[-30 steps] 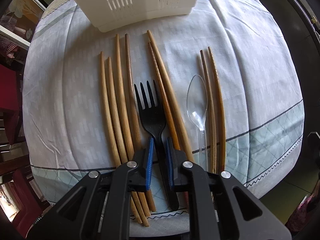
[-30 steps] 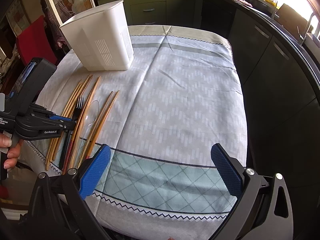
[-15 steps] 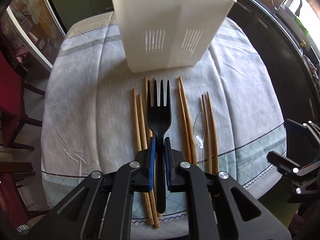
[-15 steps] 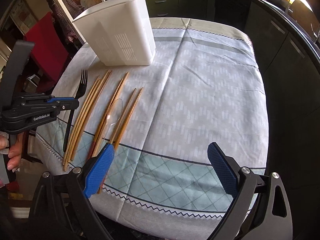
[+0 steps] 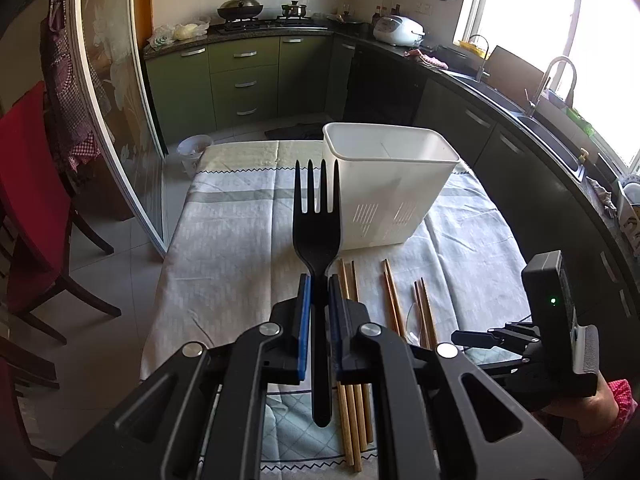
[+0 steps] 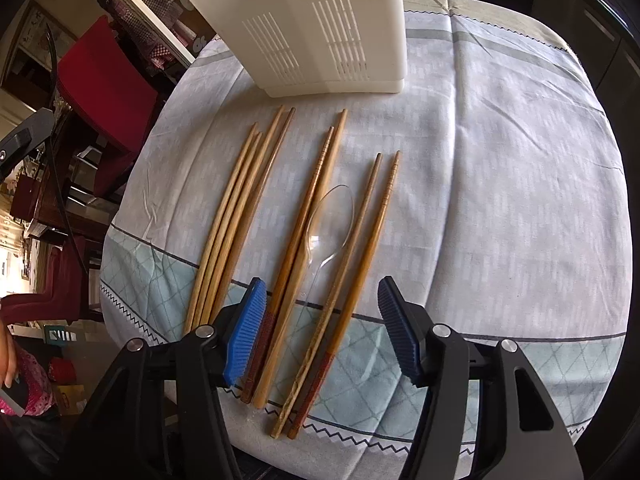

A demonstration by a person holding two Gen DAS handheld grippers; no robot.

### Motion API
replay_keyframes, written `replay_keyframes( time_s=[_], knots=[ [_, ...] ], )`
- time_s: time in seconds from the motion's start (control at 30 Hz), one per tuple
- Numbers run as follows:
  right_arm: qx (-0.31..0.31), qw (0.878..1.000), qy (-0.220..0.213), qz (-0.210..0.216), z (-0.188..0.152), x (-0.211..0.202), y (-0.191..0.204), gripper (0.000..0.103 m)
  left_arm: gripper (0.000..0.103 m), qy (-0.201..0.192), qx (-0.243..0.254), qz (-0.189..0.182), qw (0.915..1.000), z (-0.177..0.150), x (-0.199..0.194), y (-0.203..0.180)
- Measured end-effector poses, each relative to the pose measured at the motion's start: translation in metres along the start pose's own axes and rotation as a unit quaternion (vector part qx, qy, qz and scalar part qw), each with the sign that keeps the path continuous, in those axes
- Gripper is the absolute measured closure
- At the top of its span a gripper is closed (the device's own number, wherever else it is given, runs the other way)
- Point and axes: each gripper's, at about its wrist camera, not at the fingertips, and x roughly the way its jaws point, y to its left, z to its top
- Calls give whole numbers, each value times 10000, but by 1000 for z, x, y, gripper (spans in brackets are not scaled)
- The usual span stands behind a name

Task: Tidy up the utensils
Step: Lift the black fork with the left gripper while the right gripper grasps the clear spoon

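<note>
My left gripper (image 5: 318, 292) is shut on a black plastic fork (image 5: 317, 220) and holds it lifted above the table, tines forward, near the white slotted utensil holder (image 5: 384, 184). My right gripper (image 6: 320, 320) is open and empty, low over the near table edge. Between its jaws lie a clear plastic spoon (image 6: 326, 224) and wooden chopsticks (image 6: 316, 216). More chopsticks (image 6: 236, 216) lie to the left. The holder (image 6: 320, 28) stands beyond them.
The table has a pale patterned cloth (image 6: 500, 160). Red chairs (image 5: 32, 200) stand to the left, and a glass sliding door (image 5: 116, 112). Dark kitchen counters (image 5: 520, 120) run along the right and back.
My left gripper has lifted the fork off the table and tilted up toward the holder. My right gripper has moved left and down over the spoon and chopsticks, jaws narrower.
</note>
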Motion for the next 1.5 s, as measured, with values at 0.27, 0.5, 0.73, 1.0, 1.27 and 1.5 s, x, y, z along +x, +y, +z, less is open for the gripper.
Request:
replay_keyframes(
  time_s=[0.27, 0.5, 0.73, 1.0, 1.27, 1.5],
  knots=[
    [226, 9996, 133, -62, -6, 19, 7, 76, 94, 78, 67, -57, 9999, -9, 2, 6],
    [263, 9996, 106, -22, -9, 24, 10, 90, 94, 76, 93, -90, 9999, -11, 1, 6],
    [368, 9991, 190, -56, -8, 29, 10, 90, 94, 133, 140, -97, 9998, -14, 0, 7],
    [201, 9995, 37, -244, -11, 33, 15, 91, 94, 141, 137, -89, 9998, -14, 1, 6],
    [253, 9966, -767, 167, -21, 1, 12, 98, 94, -123, 53, -180, 9997, -2, -9, 5],
    [188, 9818, -1796, 587, -30, -57, 7, 98, 94, -919, -6, -357, 9951, 43, -31, -8]
  ],
)
